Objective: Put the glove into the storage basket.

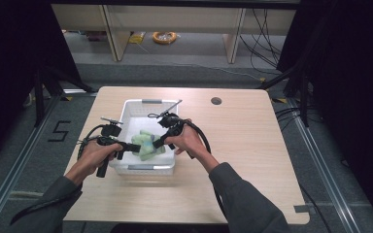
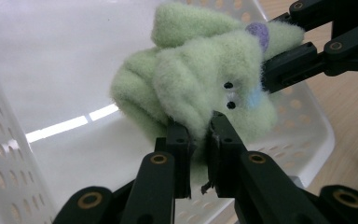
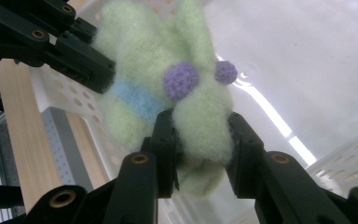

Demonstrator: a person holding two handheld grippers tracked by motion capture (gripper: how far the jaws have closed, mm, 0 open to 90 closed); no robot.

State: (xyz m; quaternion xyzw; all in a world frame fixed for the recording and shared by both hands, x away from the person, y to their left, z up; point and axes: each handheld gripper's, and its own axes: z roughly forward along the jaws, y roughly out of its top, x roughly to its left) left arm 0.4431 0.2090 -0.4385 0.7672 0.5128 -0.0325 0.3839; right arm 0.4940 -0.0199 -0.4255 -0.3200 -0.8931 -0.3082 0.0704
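left tool [image 2: 198,126]: clamped on green plush toy [image 2: 200,74] | right tool [image 3: 200,128]: gripping same toy | toy: over white basket [image 1: 141,104] on tabletop [image 1: 252,145]

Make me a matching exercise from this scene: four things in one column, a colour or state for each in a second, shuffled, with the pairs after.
Things:
1. fuzzy pale-green plush sock
2. perforated plastic basket
3. left gripper
4. round pom-poms on the sock

States:
A. purple
B. white, standing on the light wooden table
C. held at both ends over the basket
D. shut on a thin fold of sock

Pairs: 1-C, 2-B, 3-D, 4-A

The right gripper clamps a thicker part of the sock.
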